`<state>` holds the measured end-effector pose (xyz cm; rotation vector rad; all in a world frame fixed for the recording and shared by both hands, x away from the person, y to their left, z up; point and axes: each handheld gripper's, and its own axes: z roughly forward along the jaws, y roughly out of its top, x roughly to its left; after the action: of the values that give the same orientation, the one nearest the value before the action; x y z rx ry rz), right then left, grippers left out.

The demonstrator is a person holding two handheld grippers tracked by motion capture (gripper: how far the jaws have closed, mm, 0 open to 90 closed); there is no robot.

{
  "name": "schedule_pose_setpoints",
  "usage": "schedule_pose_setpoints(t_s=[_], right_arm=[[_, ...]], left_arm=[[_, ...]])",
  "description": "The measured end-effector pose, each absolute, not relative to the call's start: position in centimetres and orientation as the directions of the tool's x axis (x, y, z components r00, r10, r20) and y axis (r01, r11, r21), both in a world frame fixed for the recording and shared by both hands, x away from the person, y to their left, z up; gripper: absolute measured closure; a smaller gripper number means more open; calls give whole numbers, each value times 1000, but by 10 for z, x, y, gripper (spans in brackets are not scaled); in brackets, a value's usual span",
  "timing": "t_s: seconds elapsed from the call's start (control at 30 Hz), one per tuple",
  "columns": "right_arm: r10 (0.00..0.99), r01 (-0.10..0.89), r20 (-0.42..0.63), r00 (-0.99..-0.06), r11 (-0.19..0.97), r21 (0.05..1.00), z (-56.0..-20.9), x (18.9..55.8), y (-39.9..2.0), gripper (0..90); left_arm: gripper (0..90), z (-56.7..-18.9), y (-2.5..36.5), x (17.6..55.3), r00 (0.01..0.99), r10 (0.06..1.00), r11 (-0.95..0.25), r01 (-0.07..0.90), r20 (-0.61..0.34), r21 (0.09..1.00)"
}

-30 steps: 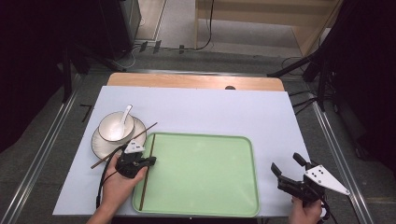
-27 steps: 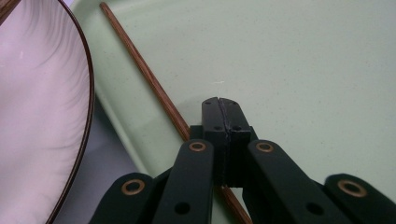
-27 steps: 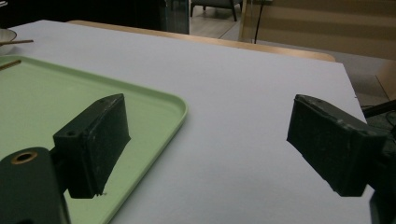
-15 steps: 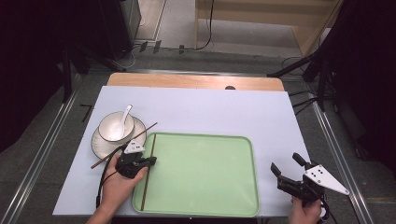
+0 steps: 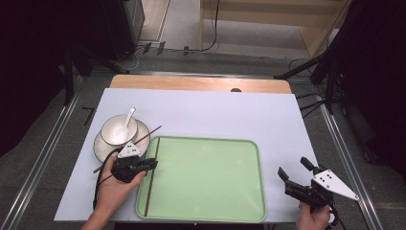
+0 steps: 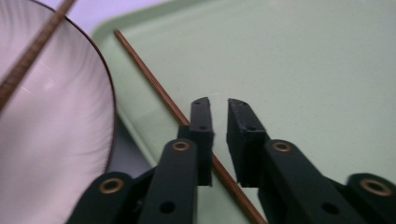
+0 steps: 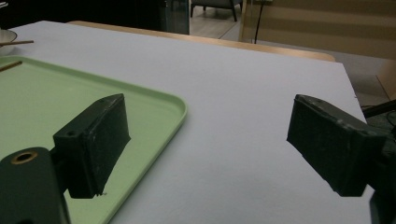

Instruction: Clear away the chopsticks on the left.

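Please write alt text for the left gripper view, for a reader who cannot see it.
The left gripper is over a green tray, jaws slightly apart, having just opened; a thin brown chopstick lies beneath the one on the left, not gripped. At left is a white plate bearing a second chopstick.

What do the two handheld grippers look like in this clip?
Both are black, each with two flat, blocky jaws on arms with brass-coloured rivets. The left gripper and right gripper each carry a pale triangular plate with dark dots. A black cable trails from each. The forearms are bare.
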<state>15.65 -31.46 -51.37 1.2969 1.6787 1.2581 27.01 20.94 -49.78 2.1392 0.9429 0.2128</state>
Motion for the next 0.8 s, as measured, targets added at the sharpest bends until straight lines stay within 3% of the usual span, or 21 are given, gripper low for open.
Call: schedule_pose_setpoints(t_s=[0.17,0.3,0.5,0.8], right_arm=[[956,315,47,-289,49,948,-513,157,-315,127],[956,315,48,-288,48,948,-513,156,-315,127],[957,316,48,-288,47,948,-513,156,-315,127],[956,316,49,-290,47,947,-514,157,-315,127]], left_arm=[[476,-488,227,269,756,643,-454,505,-123,734],[400,-478,246,267,756,637,-417,502,-150,758],[413,-473,276,269,731,670,-410,511,-131,756],[511,-479,301,276,661,748,-430,542,-51,721]])
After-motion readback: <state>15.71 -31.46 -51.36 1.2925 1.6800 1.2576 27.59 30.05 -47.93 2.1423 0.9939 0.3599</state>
